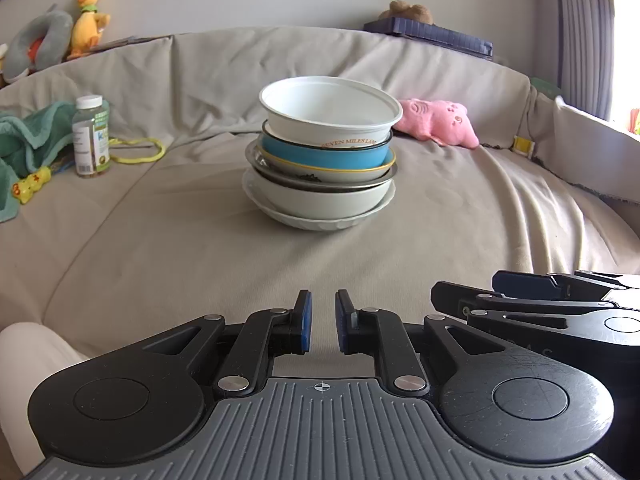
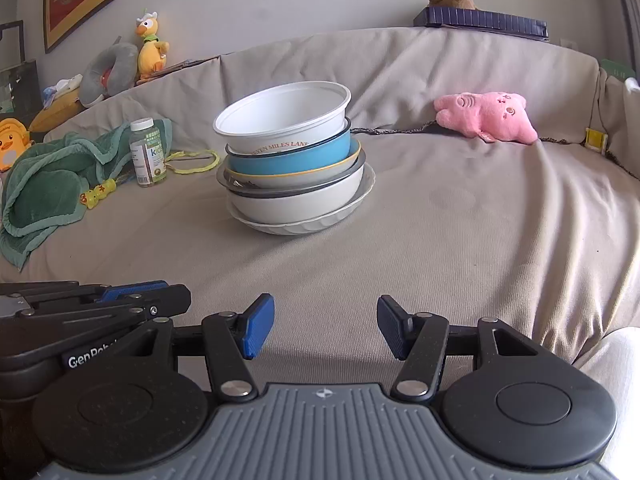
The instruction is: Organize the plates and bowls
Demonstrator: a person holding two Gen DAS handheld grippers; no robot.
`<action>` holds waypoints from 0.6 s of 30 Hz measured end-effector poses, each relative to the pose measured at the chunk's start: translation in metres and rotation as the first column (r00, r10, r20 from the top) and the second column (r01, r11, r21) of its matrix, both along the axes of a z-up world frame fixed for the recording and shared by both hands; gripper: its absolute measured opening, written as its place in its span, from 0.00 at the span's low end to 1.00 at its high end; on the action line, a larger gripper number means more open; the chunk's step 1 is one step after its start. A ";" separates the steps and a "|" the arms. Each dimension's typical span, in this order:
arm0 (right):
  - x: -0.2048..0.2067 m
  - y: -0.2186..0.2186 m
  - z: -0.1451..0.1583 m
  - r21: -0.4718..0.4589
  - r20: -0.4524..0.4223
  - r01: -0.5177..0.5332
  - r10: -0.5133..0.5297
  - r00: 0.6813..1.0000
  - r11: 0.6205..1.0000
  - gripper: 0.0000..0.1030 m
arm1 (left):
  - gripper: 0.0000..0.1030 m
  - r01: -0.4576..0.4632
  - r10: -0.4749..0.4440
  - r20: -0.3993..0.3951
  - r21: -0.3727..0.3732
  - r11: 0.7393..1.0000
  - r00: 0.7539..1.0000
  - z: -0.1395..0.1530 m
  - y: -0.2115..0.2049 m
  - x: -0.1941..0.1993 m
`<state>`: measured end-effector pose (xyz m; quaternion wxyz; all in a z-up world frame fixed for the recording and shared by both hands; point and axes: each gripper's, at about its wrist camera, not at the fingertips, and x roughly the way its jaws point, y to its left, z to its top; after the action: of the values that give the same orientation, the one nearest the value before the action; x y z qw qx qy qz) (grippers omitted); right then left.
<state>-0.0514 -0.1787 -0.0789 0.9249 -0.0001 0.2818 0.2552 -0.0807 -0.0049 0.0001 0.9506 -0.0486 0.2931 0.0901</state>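
A leaning stack of bowls [image 1: 320,184] [image 2: 296,196] stands in the middle of the beige sofa seat. On top is a white plastic bowl [image 1: 328,108] [image 2: 280,120], under it a blue bowl [image 1: 324,156] [image 2: 288,162], then several more bowls on a white fluted plate [image 1: 320,222] [image 2: 304,226]. My left gripper [image 1: 323,297] hovers low in front of the stack, its blue pads nearly together with nothing between them. My right gripper [image 2: 326,303] sits beside it on the right, open and empty, equally far short of the stack.
A vitamin bottle [image 1: 91,136] [image 2: 147,152], green towel [image 2: 52,180] and small yellow toys lie left of the stack. A pink plush [image 1: 440,122] [image 2: 486,116] rests back right. The sofa back rises behind. A person's white-clad leg [image 2: 616,356] shows at the near edge.
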 end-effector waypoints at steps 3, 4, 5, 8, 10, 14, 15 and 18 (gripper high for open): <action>0.000 0.000 0.000 0.000 0.001 -0.001 0.001 1.000 1.000 0.56 | 0.15 0.001 -0.001 0.002 0.000 1.000 1.000 0.000 0.000 0.000; 0.000 0.000 0.000 0.000 -0.001 0.000 0.000 1.000 1.000 0.56 | 0.15 0.001 -0.001 0.002 0.000 1.000 1.000 0.000 0.000 0.000; 0.000 0.000 0.000 0.000 -0.001 0.000 0.000 1.000 1.000 0.56 | 0.15 0.001 -0.001 0.003 0.000 1.000 1.000 0.000 0.000 -0.001; 0.000 0.000 0.000 0.000 -0.002 -0.001 0.001 1.000 1.000 0.56 | 0.15 0.001 -0.001 0.003 -0.001 1.000 1.000 0.000 -0.001 -0.001; 0.000 0.000 0.000 -0.001 -0.002 0.000 0.000 1.000 1.000 0.56 | 0.15 0.000 0.000 0.002 -0.002 1.000 1.000 0.000 -0.001 -0.001; 0.000 0.001 -0.001 -0.002 -0.003 0.000 0.000 1.000 1.000 0.56 | 0.15 -0.001 0.001 0.003 -0.003 1.000 1.000 0.000 -0.001 -0.001; 0.000 0.001 -0.001 -0.002 -0.003 0.000 0.000 1.000 1.000 0.56 | 0.15 -0.001 0.001 0.002 -0.003 1.000 1.000 0.000 -0.001 -0.001; 0.000 0.001 -0.001 -0.002 -0.003 0.000 0.000 1.000 1.000 0.56 | 0.15 0.000 0.000 0.003 -0.004 1.000 1.000 0.000 -0.002 -0.001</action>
<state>-0.0511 -0.1779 -0.0797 0.9245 -0.0008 0.2835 0.2549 -0.0812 -0.0064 0.0001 0.9510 -0.0507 0.2917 0.0896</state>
